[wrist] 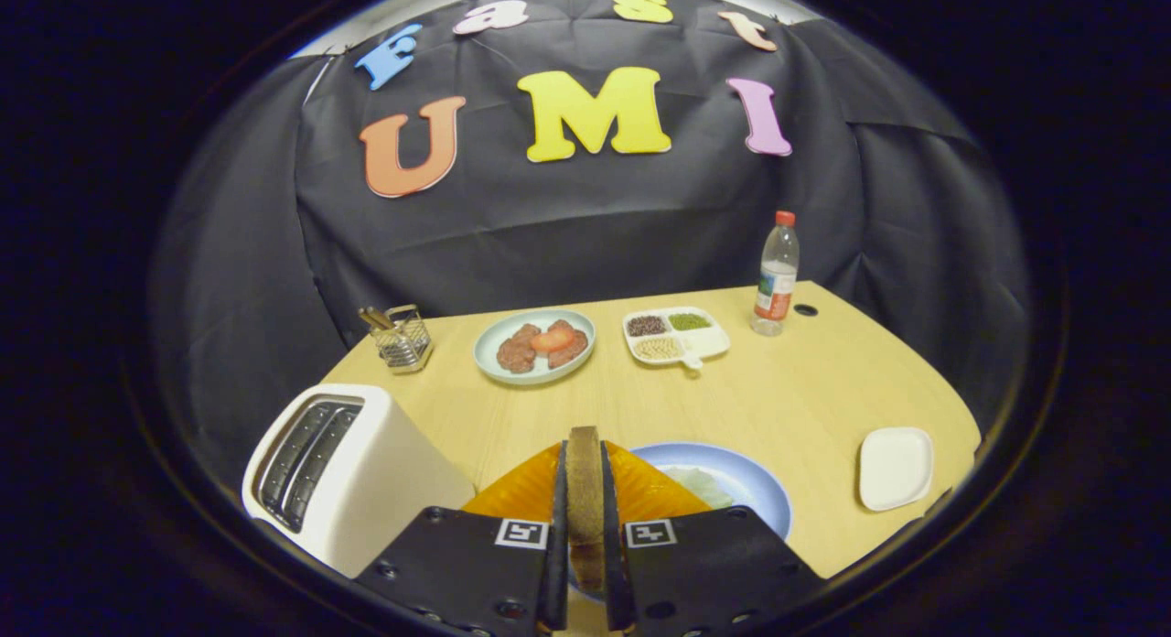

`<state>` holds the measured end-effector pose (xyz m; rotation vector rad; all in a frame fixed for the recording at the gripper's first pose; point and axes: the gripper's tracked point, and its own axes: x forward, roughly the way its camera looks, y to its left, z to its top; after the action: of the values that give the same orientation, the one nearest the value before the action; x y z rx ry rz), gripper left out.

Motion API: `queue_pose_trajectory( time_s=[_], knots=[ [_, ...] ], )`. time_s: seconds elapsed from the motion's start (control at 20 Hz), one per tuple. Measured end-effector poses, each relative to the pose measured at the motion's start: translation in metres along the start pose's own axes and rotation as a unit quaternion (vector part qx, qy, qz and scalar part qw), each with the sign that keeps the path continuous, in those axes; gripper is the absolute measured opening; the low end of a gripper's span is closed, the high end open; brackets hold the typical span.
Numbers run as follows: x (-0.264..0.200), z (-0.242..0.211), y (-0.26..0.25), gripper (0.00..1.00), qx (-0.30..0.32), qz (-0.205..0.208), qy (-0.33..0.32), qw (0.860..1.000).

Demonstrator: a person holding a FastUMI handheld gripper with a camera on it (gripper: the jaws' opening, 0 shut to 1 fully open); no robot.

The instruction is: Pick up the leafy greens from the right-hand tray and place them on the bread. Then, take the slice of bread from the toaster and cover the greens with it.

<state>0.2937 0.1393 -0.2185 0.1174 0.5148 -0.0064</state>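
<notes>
Gripper view — fingers pinching bread slice edge-on btwn them, above blue plate.

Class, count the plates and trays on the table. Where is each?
4: meat plate at the back, divided tray beside it, blue plate beyond the gripper clamping bread, small white tray right.

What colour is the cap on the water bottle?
Red. The cap tops the clear bottle at the table's far side, seen in the gripper view.

White toaster, blue plate, red-capped bottle, pale wood table
</notes>
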Motion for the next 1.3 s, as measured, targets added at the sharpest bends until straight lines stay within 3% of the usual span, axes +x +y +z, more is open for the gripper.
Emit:
queue_pose_trajectory(
  time_s=[0.25, 0.65, 0.9, 1.0, 1.1, 1.3],
  knots=[
    [0.001, -0.013, -0.028, 0.16, 0.008, -0.007, 0.012, 1.000],
    [-0.001, -0.021, -0.064, 0.16, 0.058, 0.019, 0.011, 0.998],
    [0.007, -0.040, -0.090, 0.16, 0.052, 0.000, 0.021, 0.998],
    [0.010, -0.048, -0.097, 0.27, 0.039, -0.007, 0.027, 0.999],
    [0.012, -0.054, -0.104, 0.27, 0.029, -0.011, 0.031, 0.999],
    [0.015, -0.067, -0.115, 0.42, 0.018, -0.030, 0.038, 0.999]
  ],
)
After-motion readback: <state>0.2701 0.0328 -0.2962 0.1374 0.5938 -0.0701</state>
